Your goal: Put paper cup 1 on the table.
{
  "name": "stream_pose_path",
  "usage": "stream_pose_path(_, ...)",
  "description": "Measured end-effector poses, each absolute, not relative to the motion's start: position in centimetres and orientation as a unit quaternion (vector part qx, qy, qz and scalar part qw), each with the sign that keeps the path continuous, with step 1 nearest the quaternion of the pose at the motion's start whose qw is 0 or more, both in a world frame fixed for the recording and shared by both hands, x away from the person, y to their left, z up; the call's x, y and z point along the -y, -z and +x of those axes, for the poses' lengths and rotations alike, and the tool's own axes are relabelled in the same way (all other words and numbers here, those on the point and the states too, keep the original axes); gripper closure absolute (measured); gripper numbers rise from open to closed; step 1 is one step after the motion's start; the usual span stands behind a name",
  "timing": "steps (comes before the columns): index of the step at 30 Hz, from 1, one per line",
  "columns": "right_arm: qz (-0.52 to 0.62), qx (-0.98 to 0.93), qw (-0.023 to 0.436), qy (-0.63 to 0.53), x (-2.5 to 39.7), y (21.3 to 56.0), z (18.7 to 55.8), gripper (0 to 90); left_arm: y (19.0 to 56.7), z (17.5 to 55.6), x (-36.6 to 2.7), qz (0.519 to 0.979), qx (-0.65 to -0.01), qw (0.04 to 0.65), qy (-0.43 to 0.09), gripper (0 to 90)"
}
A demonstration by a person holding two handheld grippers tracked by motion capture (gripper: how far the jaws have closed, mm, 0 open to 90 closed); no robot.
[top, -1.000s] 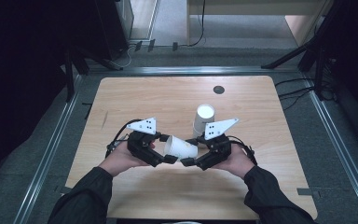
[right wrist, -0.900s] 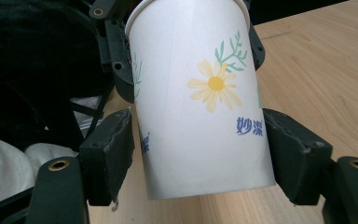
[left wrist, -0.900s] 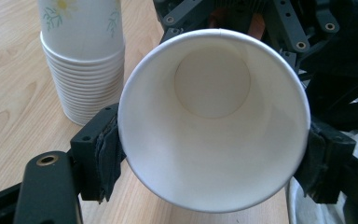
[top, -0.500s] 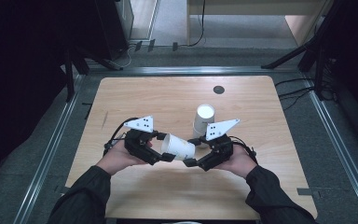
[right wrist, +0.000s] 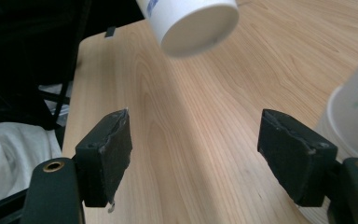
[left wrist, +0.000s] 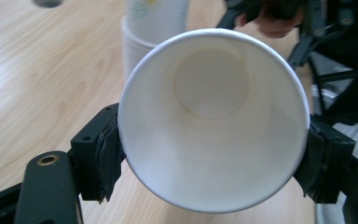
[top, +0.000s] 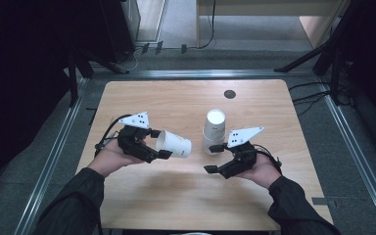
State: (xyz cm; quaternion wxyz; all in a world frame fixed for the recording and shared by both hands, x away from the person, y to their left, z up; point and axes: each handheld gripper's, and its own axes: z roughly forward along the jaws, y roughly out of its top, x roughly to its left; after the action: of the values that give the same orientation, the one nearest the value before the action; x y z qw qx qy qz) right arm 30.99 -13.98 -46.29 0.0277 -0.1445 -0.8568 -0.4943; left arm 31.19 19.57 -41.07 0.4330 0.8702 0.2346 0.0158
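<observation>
Overhead cam plus two tool-mounted close-ups

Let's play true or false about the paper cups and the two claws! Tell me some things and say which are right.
1. The left claw is squeezing a white paper cup. True.
2. That cup stands upright on the table. False: it is held on its side, off the wood, with its open mouth facing the left claw's camera.
3. The right claw is holding a cup too. False: its jaws are wide apart with nothing between them.
4. A stack of cups stands upside down on the table. True.
5. The held cup is full of water. False: the inside is empty and you can see its bottom.
</observation>
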Motion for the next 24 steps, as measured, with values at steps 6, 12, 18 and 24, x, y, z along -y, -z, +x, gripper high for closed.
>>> stream_pose_path(6, -0.162, 0.859, 0.018, 0.486, 14.7, 46.6, 31.1, 27.9, 40.3, 31.8, -20.6, 0.881, -0.255, 0.398, -0.035, 21.8)
stream_pose_path(12, -0.168, 0.86, 0.01, 0.481, 14.7, 46.9, 31.1, 28.4, 39.9, 32.5, -21.7, 0.886, -0.273, 0.372, -0.042, 21.8)
stream_pose_path(18, -0.165, 0.862, 0.003, 0.48, 14.6, 47.0, 31.0, 28.5, 40.0, 33.4, -22.5, 0.89, -0.294, 0.346, -0.043, 21.9)
stream_pose_path(24, -0.162, 0.865, -0.002, 0.476, 14.5, 47.2, 31.1, 28.5, 40.4, 34.3, -23.1, 0.896, -0.309, 0.316, -0.043, 21.9)
